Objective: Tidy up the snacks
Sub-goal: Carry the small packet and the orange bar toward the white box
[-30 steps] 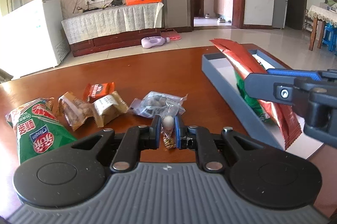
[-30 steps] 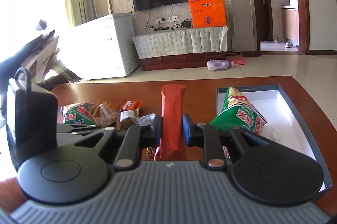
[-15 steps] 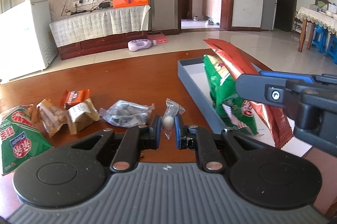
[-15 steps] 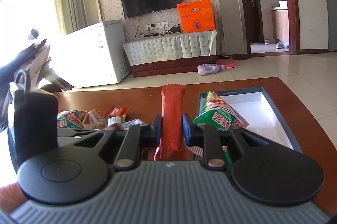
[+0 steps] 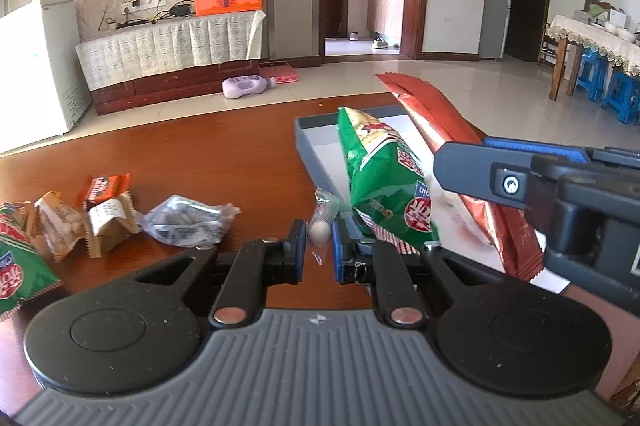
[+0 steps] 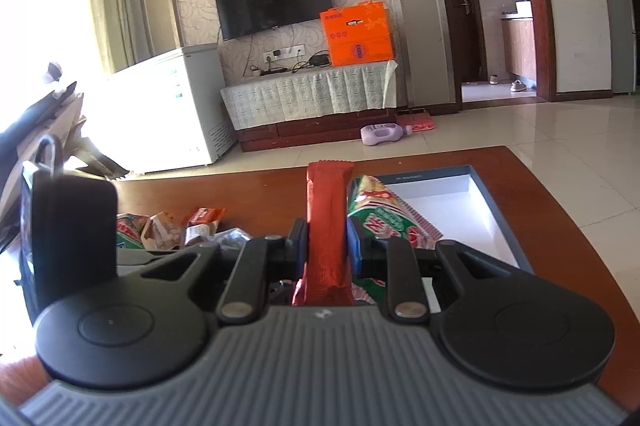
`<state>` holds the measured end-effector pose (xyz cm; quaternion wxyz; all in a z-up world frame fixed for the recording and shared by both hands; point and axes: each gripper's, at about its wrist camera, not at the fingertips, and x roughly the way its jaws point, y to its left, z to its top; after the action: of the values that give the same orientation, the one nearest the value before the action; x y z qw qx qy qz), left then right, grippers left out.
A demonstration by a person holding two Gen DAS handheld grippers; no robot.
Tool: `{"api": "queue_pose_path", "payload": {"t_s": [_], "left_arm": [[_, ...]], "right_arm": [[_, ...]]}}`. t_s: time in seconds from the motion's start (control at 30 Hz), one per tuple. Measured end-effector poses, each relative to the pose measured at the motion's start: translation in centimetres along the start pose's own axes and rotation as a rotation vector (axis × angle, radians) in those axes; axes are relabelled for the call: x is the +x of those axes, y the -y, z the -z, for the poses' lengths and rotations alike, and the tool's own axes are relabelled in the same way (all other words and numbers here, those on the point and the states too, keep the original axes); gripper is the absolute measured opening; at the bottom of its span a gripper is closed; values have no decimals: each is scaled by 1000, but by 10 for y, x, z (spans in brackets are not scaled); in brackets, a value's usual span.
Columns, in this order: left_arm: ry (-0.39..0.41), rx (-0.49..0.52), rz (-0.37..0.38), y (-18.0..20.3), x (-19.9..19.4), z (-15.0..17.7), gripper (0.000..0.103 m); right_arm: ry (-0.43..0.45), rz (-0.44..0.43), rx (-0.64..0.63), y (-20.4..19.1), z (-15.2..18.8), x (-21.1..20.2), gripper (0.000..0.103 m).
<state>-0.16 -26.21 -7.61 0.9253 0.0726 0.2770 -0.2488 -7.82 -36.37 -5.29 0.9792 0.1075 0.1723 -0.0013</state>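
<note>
Both grippers shifted toward tray (image 5: 316,141) | left gripper (image 5: 318,246) clamps clear-wrapped candy (image 5: 320,232) | right gripper (image 6: 326,246) grips red packet (image 6: 326,209) | writing illegible

A long red pack (image 6: 326,222) stands up beside a green bag (image 5: 384,181) that leans in the gray tray (image 6: 496,209). A tiny clear pack (image 5: 322,222) has a white ball inside. More small snacks (image 5: 108,214) lie on the brown table (image 5: 224,161).

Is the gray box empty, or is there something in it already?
Not empty. A green snack bag leans inside the gray box, its top poking above the rim; the white floor beside it is bare.
</note>
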Motion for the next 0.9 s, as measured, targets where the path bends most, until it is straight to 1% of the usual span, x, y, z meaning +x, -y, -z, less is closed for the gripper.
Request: {"api": "queue_pose_path", "payload": {"t_s": [0.33, 0.73, 0.9], "left_arm": [[-9, 10, 36, 23, 13, -2, 16], [-3, 20, 70, 34, 29, -11, 16], [-3, 32, 80, 33, 41, -15, 16]], "right_arm": [[6, 38, 28, 19, 1, -3, 24], [13, 76, 57, 33, 0, 0, 24], [7, 87, 60, 34, 1, 3, 24]]}}
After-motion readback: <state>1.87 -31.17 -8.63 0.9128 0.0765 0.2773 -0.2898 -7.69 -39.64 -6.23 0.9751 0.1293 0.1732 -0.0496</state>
